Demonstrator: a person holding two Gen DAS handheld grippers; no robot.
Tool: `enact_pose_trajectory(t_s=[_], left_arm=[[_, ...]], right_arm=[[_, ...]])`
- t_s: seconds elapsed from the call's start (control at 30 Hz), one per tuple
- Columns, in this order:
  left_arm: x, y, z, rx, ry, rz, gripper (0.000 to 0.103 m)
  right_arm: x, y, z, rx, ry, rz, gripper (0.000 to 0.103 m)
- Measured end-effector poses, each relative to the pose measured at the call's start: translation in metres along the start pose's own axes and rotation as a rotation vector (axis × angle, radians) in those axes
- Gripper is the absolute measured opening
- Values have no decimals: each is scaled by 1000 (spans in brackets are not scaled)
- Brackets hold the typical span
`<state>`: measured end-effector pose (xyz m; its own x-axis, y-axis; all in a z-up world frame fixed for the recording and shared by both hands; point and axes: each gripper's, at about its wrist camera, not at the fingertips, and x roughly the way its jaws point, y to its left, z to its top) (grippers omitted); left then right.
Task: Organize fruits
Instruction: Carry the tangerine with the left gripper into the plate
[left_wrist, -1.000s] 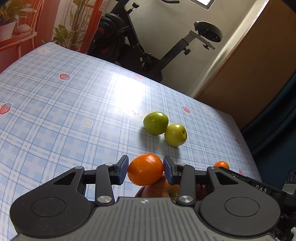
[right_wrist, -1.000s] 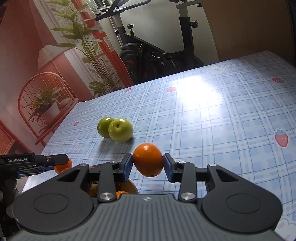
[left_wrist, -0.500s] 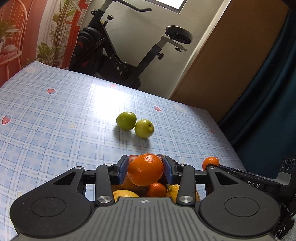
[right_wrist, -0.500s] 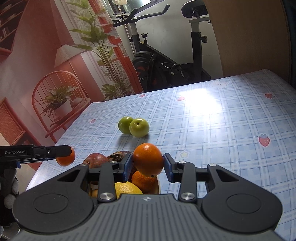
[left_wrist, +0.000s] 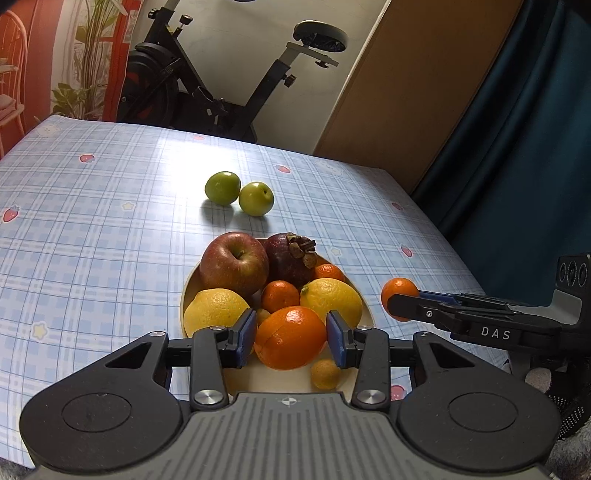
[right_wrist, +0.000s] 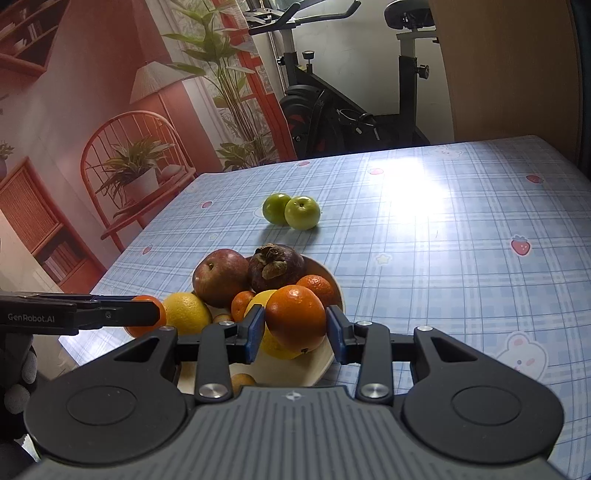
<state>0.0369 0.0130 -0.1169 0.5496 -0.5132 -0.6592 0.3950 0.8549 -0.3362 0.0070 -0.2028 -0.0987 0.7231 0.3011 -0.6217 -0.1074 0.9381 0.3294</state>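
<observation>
Between each gripper's fingers (left_wrist: 246, 334), one clamped orange (left_wrist: 290, 338)

left gripper (left_wrist: 291, 338): jaws clamped on an orange, tilted down | right gripper (right_wrist: 295, 330): same, tilted down

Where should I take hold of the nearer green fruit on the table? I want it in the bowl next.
Grip the nearer green fruit across its round middle, coming from above. The other green fruit touches its left side, so set the fingers front and back, not left and right. Both grippers are now full.
</observation>
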Motion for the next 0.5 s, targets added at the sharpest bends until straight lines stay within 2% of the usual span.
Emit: enact_pose_trajectory(t_s=[0.27, 0.5], left_arm=[[10, 7, -10, -13, 81, 18, 43], [18, 10, -13, 7, 107, 38, 43]], right_arm=[[8, 1, -13, 9, 53, 18, 39], [19, 2, -17, -4, 96, 39, 39]])
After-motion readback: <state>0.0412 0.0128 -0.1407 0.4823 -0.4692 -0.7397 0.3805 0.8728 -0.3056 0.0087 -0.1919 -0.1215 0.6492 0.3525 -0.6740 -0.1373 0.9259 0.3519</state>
